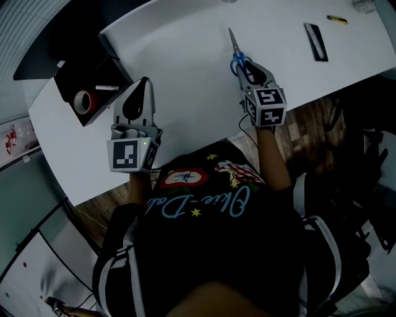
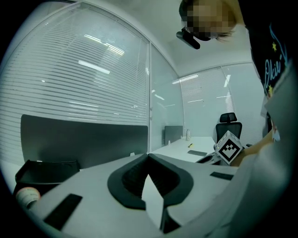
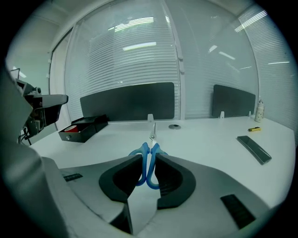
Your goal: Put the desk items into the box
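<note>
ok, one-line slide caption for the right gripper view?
Right gripper holds blue scissors by the handles between its jaws, over the white desk; black box far left.

Handles of the scissors [image 1: 234, 42] partly hidden between the jaws of the right gripper [image 1: 249, 67], pale object [image 1: 364, 5] at the far right corner of the worktop [image 1: 185, 74] cut by the top edge, small yellow item [image 1: 337, 19] by the far edge too small to identify, tape roll [image 2: 27, 197] clipped by the dark lens rim
</note>
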Tool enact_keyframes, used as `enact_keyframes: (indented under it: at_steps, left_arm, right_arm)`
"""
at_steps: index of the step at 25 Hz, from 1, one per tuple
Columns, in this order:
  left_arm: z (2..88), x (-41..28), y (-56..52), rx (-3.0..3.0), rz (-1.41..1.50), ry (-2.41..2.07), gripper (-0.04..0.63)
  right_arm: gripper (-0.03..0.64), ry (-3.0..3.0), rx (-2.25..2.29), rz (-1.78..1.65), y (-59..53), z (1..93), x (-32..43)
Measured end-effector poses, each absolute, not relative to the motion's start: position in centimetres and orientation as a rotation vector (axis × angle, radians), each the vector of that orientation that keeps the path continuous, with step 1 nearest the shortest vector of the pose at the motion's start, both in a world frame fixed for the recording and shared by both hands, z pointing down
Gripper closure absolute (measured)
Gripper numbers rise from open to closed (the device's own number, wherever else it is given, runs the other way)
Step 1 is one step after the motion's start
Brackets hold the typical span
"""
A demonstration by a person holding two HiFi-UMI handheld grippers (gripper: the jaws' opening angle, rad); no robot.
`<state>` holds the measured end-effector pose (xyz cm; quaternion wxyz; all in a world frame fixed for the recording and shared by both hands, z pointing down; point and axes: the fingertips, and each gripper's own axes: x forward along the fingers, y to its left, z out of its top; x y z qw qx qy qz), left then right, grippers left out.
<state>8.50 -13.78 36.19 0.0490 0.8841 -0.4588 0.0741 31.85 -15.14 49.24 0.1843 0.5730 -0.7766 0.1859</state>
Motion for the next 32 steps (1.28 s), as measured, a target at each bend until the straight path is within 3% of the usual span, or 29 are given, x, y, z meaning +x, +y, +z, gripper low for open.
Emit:
enact_keyframes:
  at_steps: [32]
  left_arm:
    - [35.8, 5.1, -9.4, 2.575, 0.273, -1.608, 0.6]
  right_arm:
    - [0.514, -2.598, 1.471, 0.332, -14.1, 39.0, 24.5]
